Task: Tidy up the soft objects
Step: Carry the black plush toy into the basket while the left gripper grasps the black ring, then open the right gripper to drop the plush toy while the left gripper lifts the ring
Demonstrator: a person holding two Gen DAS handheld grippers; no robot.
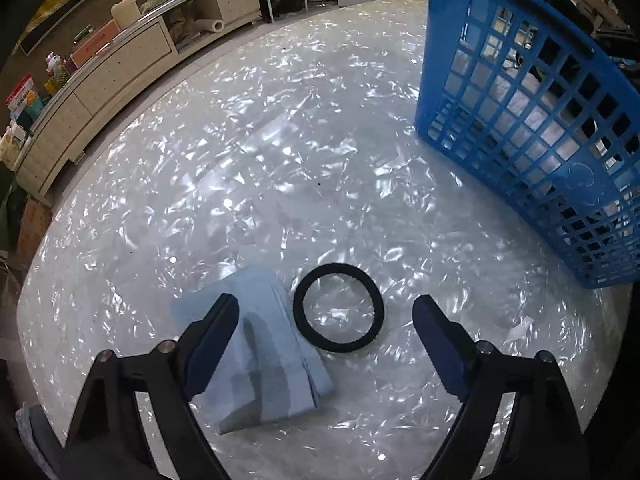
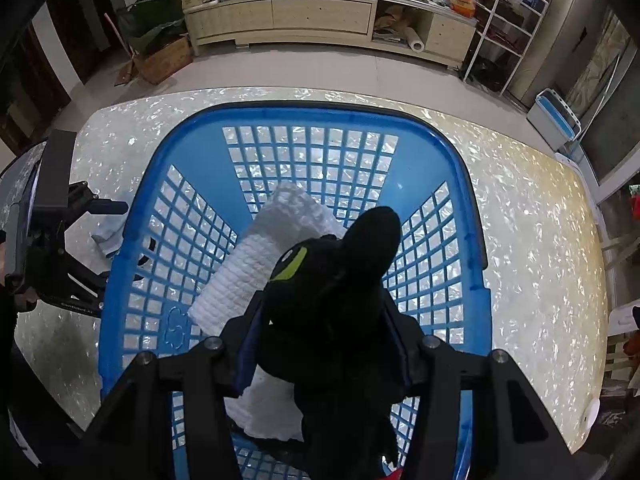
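Black plush fills the foreground of the right wrist view: the right gripper [image 2: 324,332] is pinching a black soft toy [image 2: 336,276] between its blue-padded fingers [image 2: 246,350], and a yellow-green eye patch is showing on the toy's face. Gripper and toy are hanging directly above the open blue basket [image 2: 472,240], a lattice-walled plastic tub with a dark rim. Inside the basket, under the toy, a white waffle-textured cloth [image 2: 256,264] is lying folded and slanting across the floor grid.

Outside the basket, on its left side, the left gripper [image 1: 324,312] is hovering with its fingers spread wide and holding nothing. Beneath it, a folded pale blue cloth [image 1: 276,360] is lying flat, and a black fabric ring [image 1: 300,320], thin and round, is resting just beside the cloth's edge, on the side nearer the basket. Both are sitting well apart from the basket wall on the glossy, pearl-patterned white table [image 1: 260,160].
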